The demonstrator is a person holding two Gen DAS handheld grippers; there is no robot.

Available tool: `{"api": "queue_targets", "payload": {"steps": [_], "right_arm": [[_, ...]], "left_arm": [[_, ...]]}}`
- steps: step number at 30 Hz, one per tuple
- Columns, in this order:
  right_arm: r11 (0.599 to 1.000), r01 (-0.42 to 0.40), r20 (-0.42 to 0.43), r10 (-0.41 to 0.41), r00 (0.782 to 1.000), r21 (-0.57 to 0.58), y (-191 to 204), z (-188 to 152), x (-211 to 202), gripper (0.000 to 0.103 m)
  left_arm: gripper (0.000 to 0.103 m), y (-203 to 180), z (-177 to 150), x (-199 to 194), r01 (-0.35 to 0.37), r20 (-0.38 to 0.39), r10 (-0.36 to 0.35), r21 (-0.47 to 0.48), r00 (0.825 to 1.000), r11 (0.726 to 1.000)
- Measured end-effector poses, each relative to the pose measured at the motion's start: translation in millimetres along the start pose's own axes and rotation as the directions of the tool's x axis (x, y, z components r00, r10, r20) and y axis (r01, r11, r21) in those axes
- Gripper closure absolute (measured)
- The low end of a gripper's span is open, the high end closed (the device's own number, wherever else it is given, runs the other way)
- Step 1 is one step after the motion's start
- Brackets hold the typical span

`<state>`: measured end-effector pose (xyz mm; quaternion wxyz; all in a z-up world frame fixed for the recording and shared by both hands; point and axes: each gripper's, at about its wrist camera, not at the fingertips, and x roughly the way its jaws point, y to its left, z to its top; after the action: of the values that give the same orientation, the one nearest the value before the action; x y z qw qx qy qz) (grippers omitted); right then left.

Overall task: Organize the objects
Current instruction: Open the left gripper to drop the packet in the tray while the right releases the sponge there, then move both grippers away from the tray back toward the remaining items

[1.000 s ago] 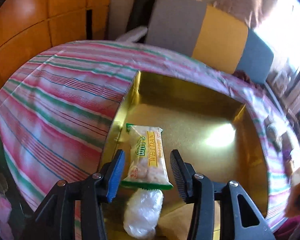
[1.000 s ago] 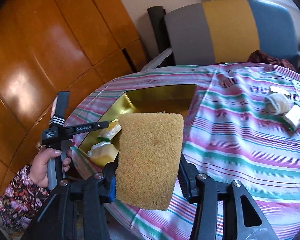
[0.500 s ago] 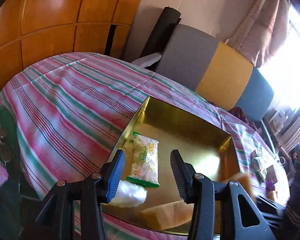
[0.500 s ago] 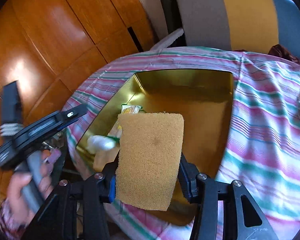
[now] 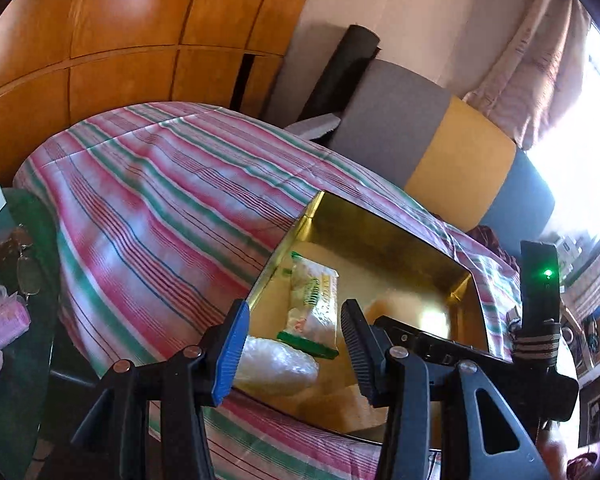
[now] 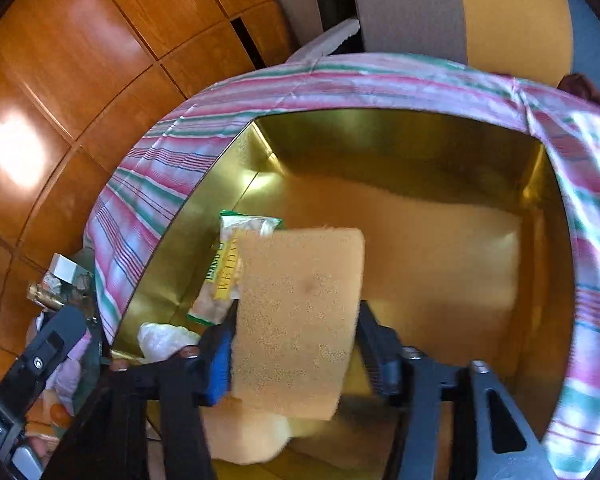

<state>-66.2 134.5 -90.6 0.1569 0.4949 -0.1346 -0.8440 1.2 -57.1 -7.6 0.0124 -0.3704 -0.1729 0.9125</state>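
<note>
A gold tray (image 5: 380,240) (image 6: 380,140) lies on the striped tablecloth. It holds a snack packet (image 5: 314,304) (image 6: 224,264), a clear plastic bag (image 5: 276,366) (image 6: 162,340) and a yellow sponge (image 5: 340,404) (image 6: 244,432) at its near edge. My right gripper (image 6: 296,344) is shut on a tan sponge (image 6: 300,316) and holds it above the tray's near left part. My left gripper (image 5: 292,344) is open and empty, raised above the tray's near left corner. The right gripper's body shows in the left wrist view (image 5: 536,320).
The striped tablecloth (image 5: 160,200) (image 6: 592,240) covers the table. A grey, yellow and blue chair (image 5: 440,148) stands behind it. Wooden wall panels (image 5: 120,40) are on the left. Small items sit on a green surface (image 5: 4,272) at the left.
My right gripper carried the tan sponge from beside the tray to over its inside and lower. My left gripper pulled back and up from the tray.
</note>
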Motion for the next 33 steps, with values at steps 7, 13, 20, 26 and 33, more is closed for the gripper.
{"api": "queue_targets", "payload": {"steps": [7, 13, 20, 26, 33], "right_arm": [[0.999, -0.044, 0.059, 0.043, 0.997, 0.029, -2, -4, -21, 0.025], [0.999, -0.032, 0.087, 0.033, 0.996, -0.006, -2, -10, -40, 0.025], [0.997, 0.025, 0.120, -0.016, 0.993, -0.068, -8, -20, -73, 0.025], [0.996, 0.084, 0.149, -0.081, 0.985, -0.014, -47, -31, -111, 0.024], [0.978, 0.201, 0.167, -0.207, 0.964, 0.053, -115, -53, -160, 0.022]], "left_arm": [[0.055, 0, -3, 1, 0.007, -0.011, -0.007, -0.013, 1.000, 1.000], [0.055, -9, -10, 1, 0.031, -0.020, -0.031, 0.023, 0.999, 0.999], [0.055, -23, -17, 2, 0.088, -0.033, -0.086, 0.057, 0.996, 0.995], [0.055, -43, -29, 5, 0.140, -0.076, -0.131, 0.121, 0.988, 0.983], [0.054, -74, -47, -6, 0.227, -0.104, -0.208, 0.240, 0.973, 0.944]]}}
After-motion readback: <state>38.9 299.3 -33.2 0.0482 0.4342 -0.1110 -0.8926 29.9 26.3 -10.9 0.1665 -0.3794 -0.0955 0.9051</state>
